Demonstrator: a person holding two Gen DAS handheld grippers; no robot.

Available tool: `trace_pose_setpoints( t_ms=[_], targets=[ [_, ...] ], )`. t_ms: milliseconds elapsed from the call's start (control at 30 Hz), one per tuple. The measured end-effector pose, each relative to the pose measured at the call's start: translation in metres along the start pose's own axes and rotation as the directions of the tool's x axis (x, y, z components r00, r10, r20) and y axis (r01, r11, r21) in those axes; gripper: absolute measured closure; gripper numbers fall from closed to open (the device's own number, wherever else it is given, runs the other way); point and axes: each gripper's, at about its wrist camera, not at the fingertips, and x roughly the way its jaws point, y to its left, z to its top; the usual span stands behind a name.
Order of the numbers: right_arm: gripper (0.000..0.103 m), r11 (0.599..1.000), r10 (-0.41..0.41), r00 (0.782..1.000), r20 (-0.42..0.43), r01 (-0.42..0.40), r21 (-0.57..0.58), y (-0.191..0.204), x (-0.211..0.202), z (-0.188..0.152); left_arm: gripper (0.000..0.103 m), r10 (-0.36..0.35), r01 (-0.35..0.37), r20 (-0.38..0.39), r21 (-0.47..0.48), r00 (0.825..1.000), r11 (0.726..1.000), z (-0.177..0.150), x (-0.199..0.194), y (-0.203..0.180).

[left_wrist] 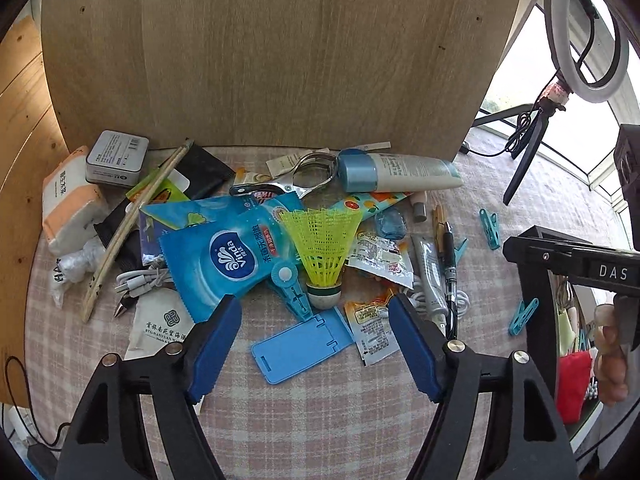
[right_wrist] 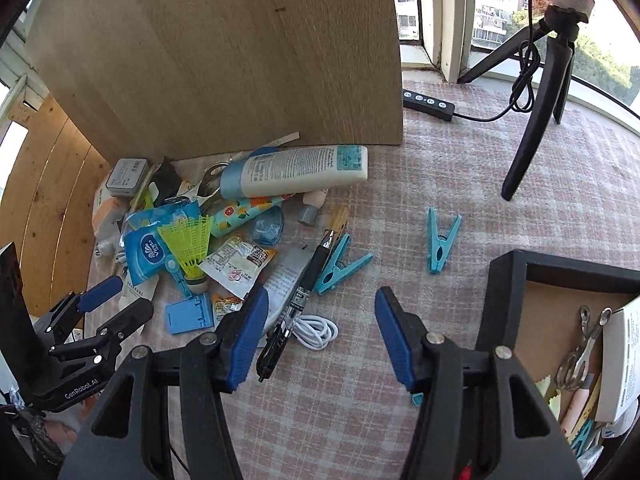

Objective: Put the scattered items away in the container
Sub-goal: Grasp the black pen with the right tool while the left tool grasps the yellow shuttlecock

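The left gripper (left_wrist: 314,346) is hanging with its jaws spread wide and gripping nothing, framing the shuttlecock (left_wrist: 322,254) and the blue phone stand (left_wrist: 300,346), likely lining up a pick. The right gripper (right_wrist: 318,338) is gaping over bare bench (right_wrist: 460,168), empty too, beside the pen (right_wrist: 298,300). The clutter is lying heaped against the wooden board (right_wrist: 224,48), while the box (right_wrist: 516,276) is sitting at the right, partly filled

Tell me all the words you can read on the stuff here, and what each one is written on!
"Vinda": the blue plastic tissue packet, beside Chinese characters.
"DAS": the black right gripper's body.
"GenRobot.AI": the black left gripper's body.
Too small or blurred: the print on the white squeeze tube with a blue cap, the grey metal tin, the white paper sachet and the snack wrappers.
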Motion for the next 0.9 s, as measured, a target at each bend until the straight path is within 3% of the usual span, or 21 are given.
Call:
trace_pose_setpoints(
  t_ms=[100, 200, 533, 633, 733, 767, 900],
  targets=[
    [0.051, 0.999, 0.009, 0.999, -0.046, -0.008, 0.034, 0.000, 0.020, 0.003, 0.035, 0.006, -0.006, -0.010, -0.008, 1.000, 1.000, 0.007, 0.011, -0.004],
    [0.067, 0.997, 0.028, 0.996, -0.081, -0.022, 0.071, 0.000, 0.036, 0.005, 0.036, 0.008, -0.009, -0.017, -0.008, 1.000, 1.000, 0.013, 0.020, -0.006],
    [0.075, 0.994, 0.045, 0.987, -0.153, -0.028, 0.109, 0.008, 0.065, 0.002, 0.037, 0.023, -0.023, -0.024, -0.024, 0.999, 0.999, 0.033, 0.044, -0.006],
    [0.083, 0.992, 0.040, 0.987, -0.158, -0.021, 0.121, 0.007, 0.068, 0.001, 0.037, 0.028, -0.030, -0.038, -0.034, 0.999, 0.999, 0.035, 0.053, -0.004],
    [0.088, 0.989, 0.058, 0.986, -0.159, -0.035, 0.144, 0.004, 0.067, 0.001, 0.050, 0.028, -0.031, -0.051, -0.040, 0.998, 0.999, 0.037, 0.061, -0.001],
    [0.090, 0.987, 0.069, 0.985, -0.158, -0.045, 0.153, 0.003, 0.066, 0.000, 0.058, 0.025, -0.028, -0.057, -0.044, 0.998, 0.999, 0.037, 0.063, 0.000],
    [0.091, 0.985, 0.074, 0.986, -0.147, -0.050, 0.163, 0.001, 0.061, -0.002, 0.070, -0.008, 0.004, -0.051, -0.072, 0.999, 0.997, 0.038, 0.062, 0.008]
  ],
)
